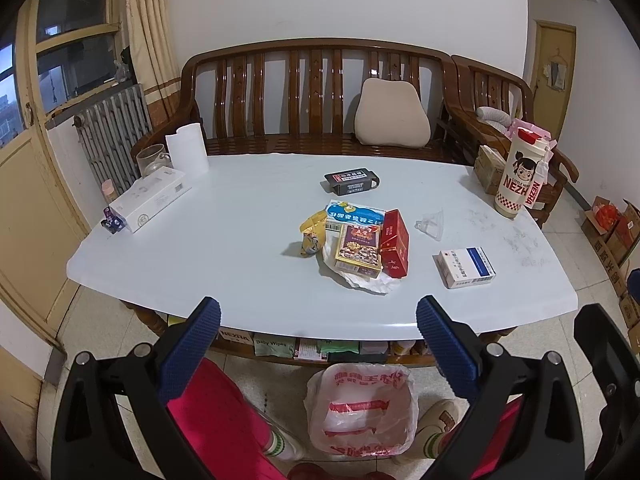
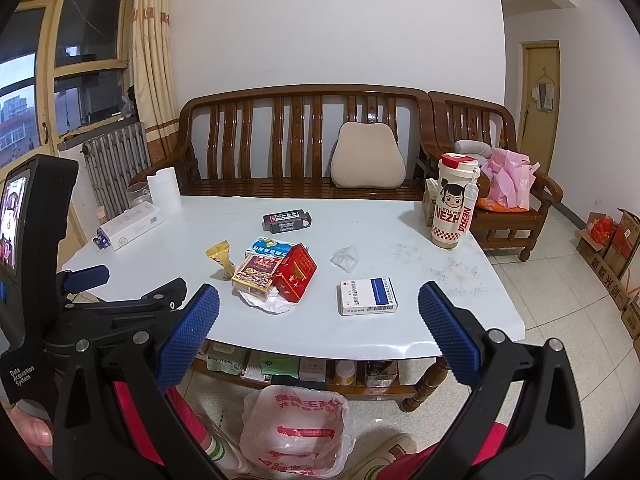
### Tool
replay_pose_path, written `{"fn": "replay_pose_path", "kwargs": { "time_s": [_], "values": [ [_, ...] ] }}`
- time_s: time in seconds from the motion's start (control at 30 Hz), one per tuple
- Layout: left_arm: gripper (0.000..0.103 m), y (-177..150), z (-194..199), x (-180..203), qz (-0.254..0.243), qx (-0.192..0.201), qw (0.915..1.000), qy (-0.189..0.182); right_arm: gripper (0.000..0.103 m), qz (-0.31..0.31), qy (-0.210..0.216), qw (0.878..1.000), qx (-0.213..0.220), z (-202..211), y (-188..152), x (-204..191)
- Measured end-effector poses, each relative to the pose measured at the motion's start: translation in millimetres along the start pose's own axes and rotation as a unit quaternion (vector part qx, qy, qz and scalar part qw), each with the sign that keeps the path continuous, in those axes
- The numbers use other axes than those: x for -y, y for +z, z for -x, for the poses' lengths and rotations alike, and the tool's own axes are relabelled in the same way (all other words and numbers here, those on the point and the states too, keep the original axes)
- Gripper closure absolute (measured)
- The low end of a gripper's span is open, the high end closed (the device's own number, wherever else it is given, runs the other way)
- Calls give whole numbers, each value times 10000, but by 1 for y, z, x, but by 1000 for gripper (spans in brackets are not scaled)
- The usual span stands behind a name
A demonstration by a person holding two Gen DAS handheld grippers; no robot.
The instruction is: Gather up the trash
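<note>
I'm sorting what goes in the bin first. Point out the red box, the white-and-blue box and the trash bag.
red box (image 1: 394, 243), left wrist view, on its top face.
white-and-blue box (image 2: 368, 295), right wrist view, on its top face.
trash bag (image 1: 360, 408), left wrist view, on its printed inner wall.

Pale blue glossy desk (image 1: 240, 248) on wooden legs. Centre: crumpled white paper (image 1: 372, 280) under a gold-and-purple carton (image 1: 358, 250), touching a red carton (image 1: 395, 242), a blue-and-white packet (image 1: 354, 213) and a yellow wrapper (image 1: 313, 234). Behind: black box (image 1: 351, 181). Right: clear crumpled plastic (image 1: 432, 224), white-and-blue medicine box (image 1: 466, 266), tall cream NEZHA tumbler (image 1: 520, 172). Left: long white box (image 1: 150, 198), white paper roll (image 1: 187, 147), glass jar (image 1: 152, 158). Floor: white-and-red plastic bag (image 1: 358, 412), mouth open.
</note>
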State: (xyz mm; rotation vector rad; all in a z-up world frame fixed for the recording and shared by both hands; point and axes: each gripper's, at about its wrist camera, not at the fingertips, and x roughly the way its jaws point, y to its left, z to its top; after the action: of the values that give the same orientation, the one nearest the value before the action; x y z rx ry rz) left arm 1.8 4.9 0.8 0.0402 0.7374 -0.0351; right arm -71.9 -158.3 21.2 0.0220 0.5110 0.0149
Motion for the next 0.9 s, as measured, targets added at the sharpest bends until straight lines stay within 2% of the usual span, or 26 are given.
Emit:
{"fn": "replay_pose_path", "kwargs": {
  "time_s": [0.9],
  "values": [
    [7, 2, 6, -2, 6, 31, 10000, 6, 5, -15, -4, 10000, 1, -2, 0, -1]
  ]
}}
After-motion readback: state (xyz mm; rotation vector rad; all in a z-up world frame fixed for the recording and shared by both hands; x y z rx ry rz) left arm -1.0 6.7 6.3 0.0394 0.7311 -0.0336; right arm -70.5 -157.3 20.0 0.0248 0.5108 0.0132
